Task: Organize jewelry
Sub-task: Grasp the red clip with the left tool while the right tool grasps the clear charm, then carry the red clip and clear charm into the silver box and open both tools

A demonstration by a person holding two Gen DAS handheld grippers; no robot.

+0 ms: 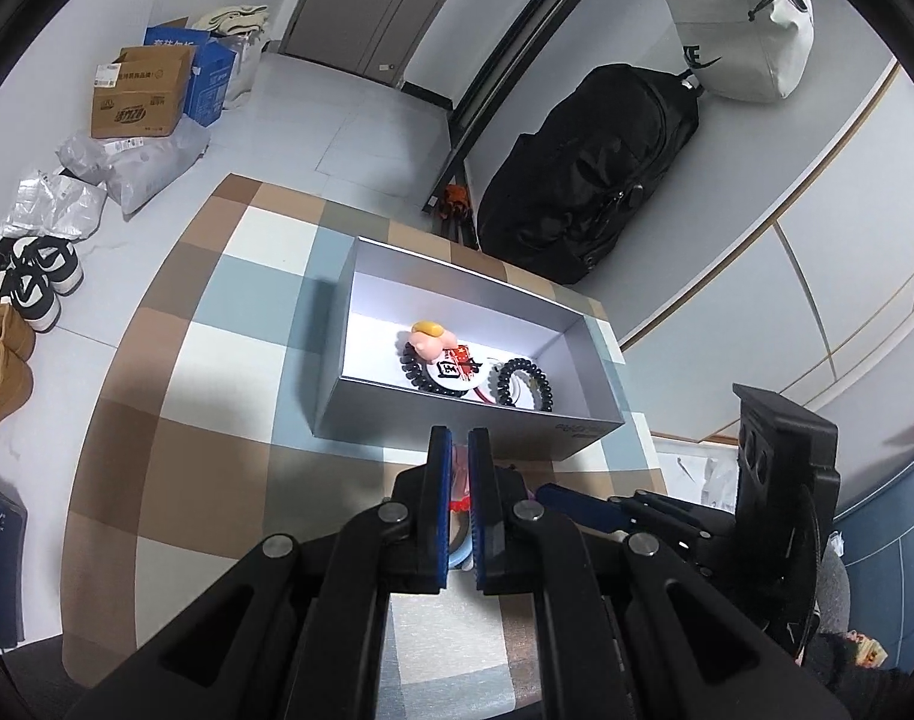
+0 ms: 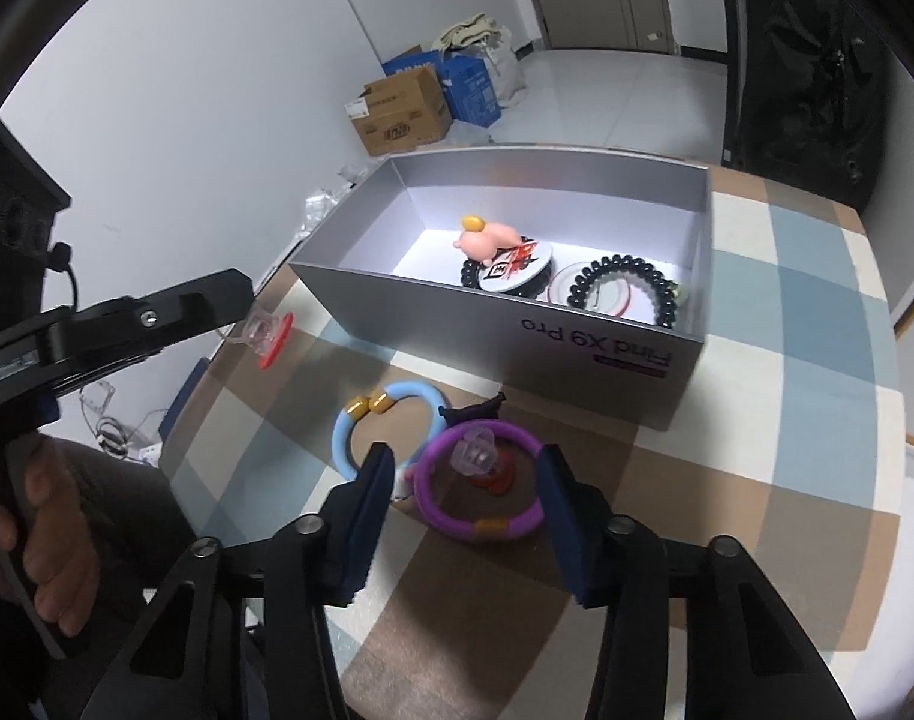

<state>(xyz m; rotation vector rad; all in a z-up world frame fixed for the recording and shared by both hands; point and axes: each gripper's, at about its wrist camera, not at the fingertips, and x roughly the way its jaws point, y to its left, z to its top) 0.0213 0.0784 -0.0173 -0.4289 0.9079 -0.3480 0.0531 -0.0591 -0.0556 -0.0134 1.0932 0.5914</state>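
Observation:
A silver box (image 2: 517, 324) stands open on the checked tablecloth. It holds a pink figure (image 2: 487, 240), a round badge (image 2: 511, 270) and black coiled bands (image 2: 619, 291). In front of the box lie a light-blue bracelet (image 2: 349, 420) and a purple bracelet (image 2: 457, 516), with a clear, red-based trinket (image 2: 478, 456) inside the purple one. My right gripper (image 2: 466, 459) straddles the purple bracelet with its jaws apart; its left pad is clear of the ring. My left gripper (image 1: 460, 438) is shut on a second clear-and-red trinket (image 2: 268, 330), lifted just left of the box.
The table edge (image 2: 217, 360) runs close on the left in the right wrist view. A black backpack (image 1: 589, 168) leans against the wall behind the box. Cardboard boxes (image 1: 145, 96) and shoes (image 1: 31, 282) sit on the floor. A hand (image 2: 43, 534) grips the left gripper's handle.

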